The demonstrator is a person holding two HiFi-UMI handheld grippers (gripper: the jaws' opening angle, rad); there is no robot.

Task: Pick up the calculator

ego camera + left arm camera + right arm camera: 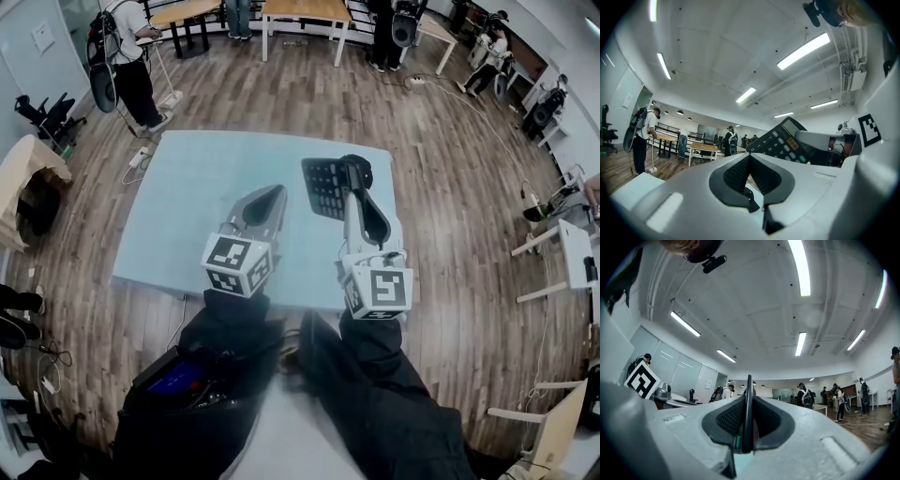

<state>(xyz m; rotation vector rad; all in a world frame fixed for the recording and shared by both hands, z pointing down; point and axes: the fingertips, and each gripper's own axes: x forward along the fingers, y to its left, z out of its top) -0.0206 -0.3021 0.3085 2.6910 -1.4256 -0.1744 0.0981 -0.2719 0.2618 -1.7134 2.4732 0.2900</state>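
Calculator (pixel 323 187): flat black slab with rows of rounded keys. It is clamped edge-on between the ribbed dark pads (pixel 731 420) of the right gripper (pixel 356 174), over the pale blue table (pixel 187 216). Left gripper (pixel 750 158): smooth grey shell, jaws together, nothing between them.

The right gripper (pixel 354 174) clamped the calculator (pixel 323 187) by one edge, its keypad tilted up and reaching toward the left gripper (pixel 278 192). That one hung just beside it, tips together and empty. Below both lay a pale blue table (pixel 187 206). Behind the left gripper sat its marker cube (pixel 237 264), and dark sleeves (pixel 375 394) trailed behind both grippers.
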